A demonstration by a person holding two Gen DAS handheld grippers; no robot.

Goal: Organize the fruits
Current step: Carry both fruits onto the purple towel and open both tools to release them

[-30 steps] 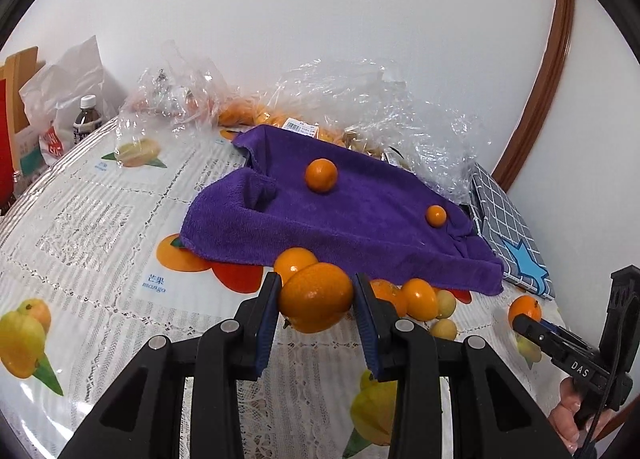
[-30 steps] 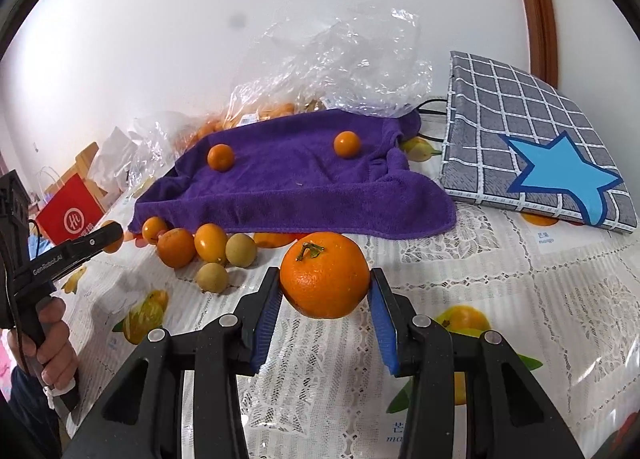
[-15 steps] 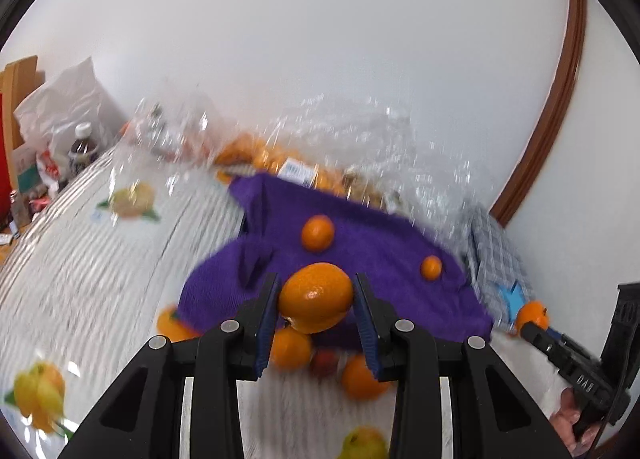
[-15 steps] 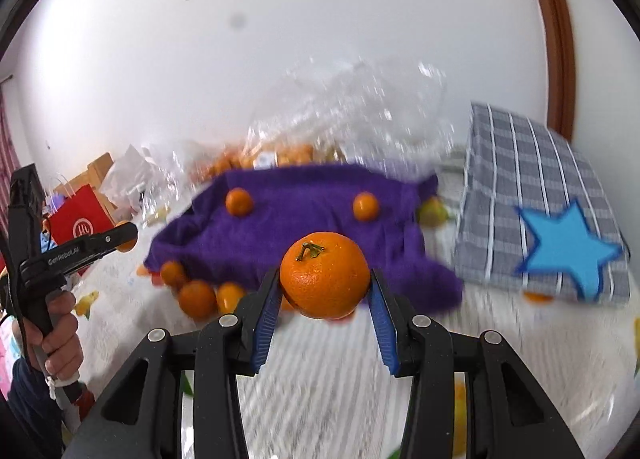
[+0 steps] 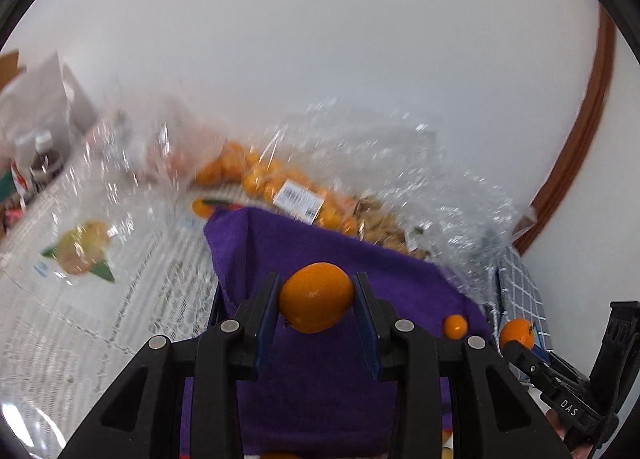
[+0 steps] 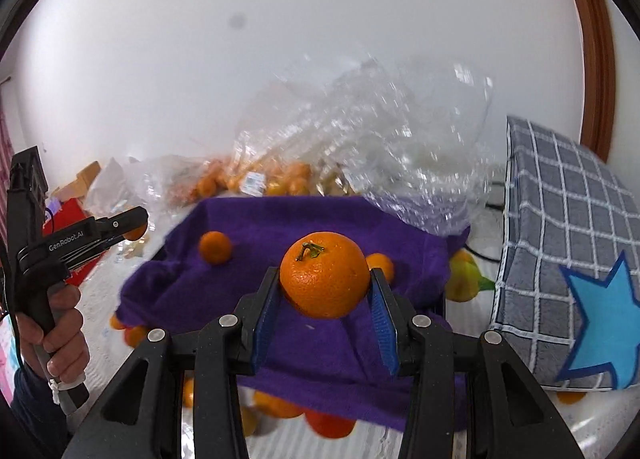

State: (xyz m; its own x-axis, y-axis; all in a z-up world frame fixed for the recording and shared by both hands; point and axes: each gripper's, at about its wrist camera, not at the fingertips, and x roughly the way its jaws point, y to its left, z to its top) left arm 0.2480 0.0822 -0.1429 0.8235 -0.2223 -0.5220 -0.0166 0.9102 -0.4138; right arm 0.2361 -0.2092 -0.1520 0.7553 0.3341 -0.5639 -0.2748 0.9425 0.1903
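My left gripper [image 5: 316,303] is shut on an orange [image 5: 316,302] and holds it in the air above the purple towel [image 5: 320,379]. My right gripper [image 6: 325,287] is shut on a larger orange with a stem [image 6: 325,279], also above the purple towel [image 6: 320,343]. One small orange [image 6: 215,247] lies on the towel at the left, another [image 6: 382,262] shows behind the held fruit. In the left wrist view a small orange [image 5: 455,327] lies on the towel at the right. Several oranges [image 6: 280,407] lie on the table below the towel's front edge.
Clear plastic bags with oranges [image 5: 280,187] lie behind the towel against the wall. A grey checked cushion with a blue star [image 6: 568,259] is at the right. A bottle [image 5: 42,155] and white bag stand at far left. The tablecloth [image 5: 80,299] has fruit prints.
Both grippers have risen and moved forward over the purple towel, each still holding its orange. The loose oranges on the table have dropped below the fingers in both views.
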